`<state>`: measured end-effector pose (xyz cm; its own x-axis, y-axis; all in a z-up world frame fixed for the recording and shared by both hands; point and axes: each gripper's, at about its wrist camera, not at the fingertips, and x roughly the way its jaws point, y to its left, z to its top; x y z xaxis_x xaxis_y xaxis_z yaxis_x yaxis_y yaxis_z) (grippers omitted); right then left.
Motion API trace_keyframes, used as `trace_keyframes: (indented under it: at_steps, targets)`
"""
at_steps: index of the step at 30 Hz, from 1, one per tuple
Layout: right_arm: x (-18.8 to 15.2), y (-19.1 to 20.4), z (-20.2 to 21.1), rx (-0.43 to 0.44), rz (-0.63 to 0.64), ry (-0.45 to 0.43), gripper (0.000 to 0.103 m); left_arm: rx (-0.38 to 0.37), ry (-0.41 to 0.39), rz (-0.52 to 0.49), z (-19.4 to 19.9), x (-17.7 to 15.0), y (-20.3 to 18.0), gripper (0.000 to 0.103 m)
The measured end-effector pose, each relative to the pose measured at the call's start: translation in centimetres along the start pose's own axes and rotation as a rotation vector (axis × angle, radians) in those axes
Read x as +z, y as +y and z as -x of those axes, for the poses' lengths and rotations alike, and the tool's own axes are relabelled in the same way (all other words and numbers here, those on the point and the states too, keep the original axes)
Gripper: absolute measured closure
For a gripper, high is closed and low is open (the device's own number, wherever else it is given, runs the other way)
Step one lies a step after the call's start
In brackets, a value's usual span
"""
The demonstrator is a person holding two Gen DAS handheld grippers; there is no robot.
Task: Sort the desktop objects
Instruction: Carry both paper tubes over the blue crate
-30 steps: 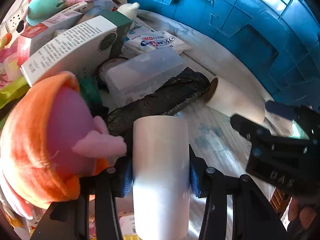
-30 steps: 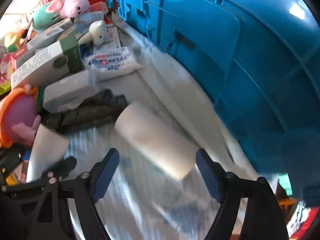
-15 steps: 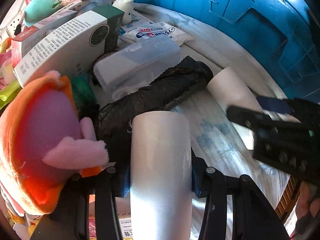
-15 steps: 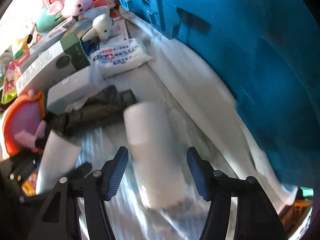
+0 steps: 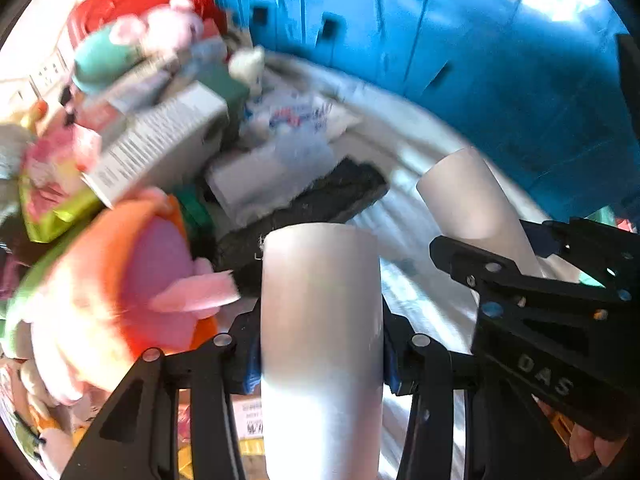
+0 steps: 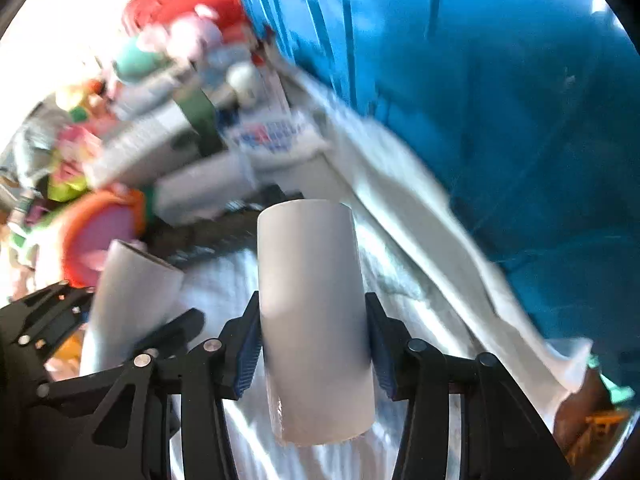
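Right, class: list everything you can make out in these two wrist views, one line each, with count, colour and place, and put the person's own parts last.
White rolls: two, white; one in each claw.
Black roll: one, black; lying beyond the held rolls.
Orange-and-pink plush: one; left of the left claw.
White-and-green box: one; in the pile behind the plush.
Wipes packet: one, white with red and blue print; near the crate.
Pink-and-teal plush: one; far back.
Blue crate: one; right side.
Left claw: black, blue pads, shut on a roll.
Right claw: same, has just been closing on its roll.
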<state>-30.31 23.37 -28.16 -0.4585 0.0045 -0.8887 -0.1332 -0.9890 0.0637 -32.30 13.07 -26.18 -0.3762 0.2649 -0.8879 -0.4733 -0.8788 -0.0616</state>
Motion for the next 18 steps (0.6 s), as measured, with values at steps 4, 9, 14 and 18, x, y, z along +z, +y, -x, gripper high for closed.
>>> trace_keyframes:
  at_steps: [4,9,14,18]
  targets:
    - [2.8,1.4,3.6,0.0,0.042,-0.104,0.056,0.019,-0.101,-0.007,4.5,-0.1,0.9,0.058]
    - [5.6,2.2,11.5,0.021,0.083,-0.277,0.056,0.039,-0.261,0.019,10.7,0.9,1.9,0.058]
    - [6.4,0.9,20.3,0.034,0.095,-0.472,0.056,0.063,-0.409,0.023,15.9,2.8,0.5,0.058]
    - [7.6,-3.2,25.3,0.021,0.063,-0.598,0.056,0.065,-0.494,0.033,17.9,6.2,-2.3,0.058]
